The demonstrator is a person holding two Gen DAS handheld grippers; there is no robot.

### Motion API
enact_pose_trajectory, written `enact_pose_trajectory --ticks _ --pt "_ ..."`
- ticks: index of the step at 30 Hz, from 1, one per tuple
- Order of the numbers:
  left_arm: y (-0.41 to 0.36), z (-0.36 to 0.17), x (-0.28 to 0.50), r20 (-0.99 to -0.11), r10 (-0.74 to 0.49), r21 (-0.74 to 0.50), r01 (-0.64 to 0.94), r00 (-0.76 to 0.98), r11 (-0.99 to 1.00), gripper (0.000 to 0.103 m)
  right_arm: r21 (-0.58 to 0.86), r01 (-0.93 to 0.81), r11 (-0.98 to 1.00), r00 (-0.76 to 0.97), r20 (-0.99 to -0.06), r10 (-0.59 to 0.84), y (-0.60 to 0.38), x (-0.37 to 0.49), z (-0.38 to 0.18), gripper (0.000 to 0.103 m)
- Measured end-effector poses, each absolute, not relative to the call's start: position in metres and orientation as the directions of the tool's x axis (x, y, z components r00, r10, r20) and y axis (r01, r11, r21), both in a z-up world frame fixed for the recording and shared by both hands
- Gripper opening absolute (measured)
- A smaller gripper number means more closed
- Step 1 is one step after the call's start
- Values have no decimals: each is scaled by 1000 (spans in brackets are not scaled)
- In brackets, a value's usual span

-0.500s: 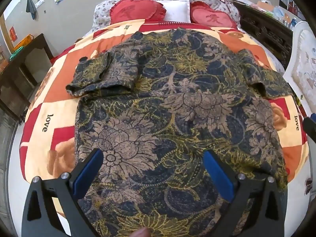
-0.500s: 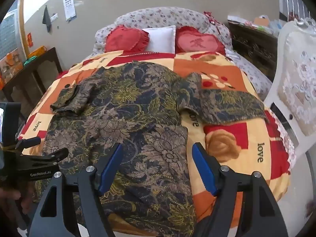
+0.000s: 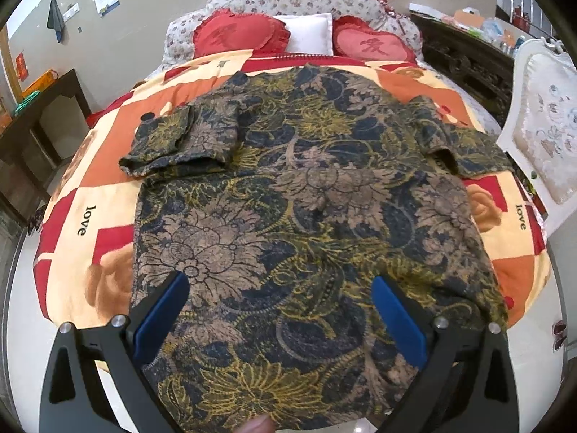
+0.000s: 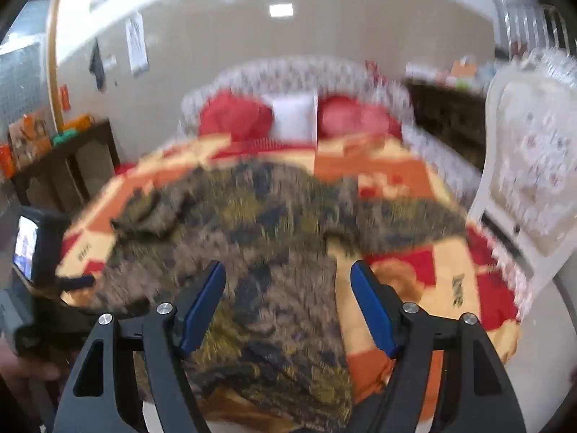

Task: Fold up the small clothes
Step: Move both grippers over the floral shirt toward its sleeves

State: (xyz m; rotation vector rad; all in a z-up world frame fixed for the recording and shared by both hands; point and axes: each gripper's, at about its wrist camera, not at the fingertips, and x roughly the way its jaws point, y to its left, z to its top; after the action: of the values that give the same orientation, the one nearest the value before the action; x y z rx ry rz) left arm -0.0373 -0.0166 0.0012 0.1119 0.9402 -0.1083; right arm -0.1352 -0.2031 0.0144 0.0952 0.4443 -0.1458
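Both hand-held grippers, left (image 3: 279,310) and right (image 4: 288,303), are held wide apart, gripping nothing, above a floral shirt (image 3: 306,198) spread flat on the bed (image 3: 72,252). Soft, light, limp fabric is judged; hem corners or sleeves are best pinched.

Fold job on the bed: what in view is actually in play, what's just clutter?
In play:
- floral shirt, spread flat on the quilt
- left gripper, open
- right gripper, open

Clutter:
- red heart pillows
- white pillow
- white chair
- dark side table
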Motion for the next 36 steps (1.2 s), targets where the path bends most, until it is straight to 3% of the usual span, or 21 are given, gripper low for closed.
enact_pose_trajectory --ticks 2,20,32,36 --pt "-17 1 -38 -809 -50 43 143 586 989 103 50 164 985 899 -420 -128 -199 -141 20 82" --pt "3 10 -11 -749 -106 -8 151 654 988 103 28 202 979 852 -499 -162 -198 -115 7 82" --pt "2 -17 66 -799 -42 83 180 600 980 103 40 243 969 818 -545 -182 -233 -43 -7 82" --pt "5 -33 94 -827 -116 -11 190 551 982 103 40 252 967 802 -568 -185 -241 -17 -17 82"
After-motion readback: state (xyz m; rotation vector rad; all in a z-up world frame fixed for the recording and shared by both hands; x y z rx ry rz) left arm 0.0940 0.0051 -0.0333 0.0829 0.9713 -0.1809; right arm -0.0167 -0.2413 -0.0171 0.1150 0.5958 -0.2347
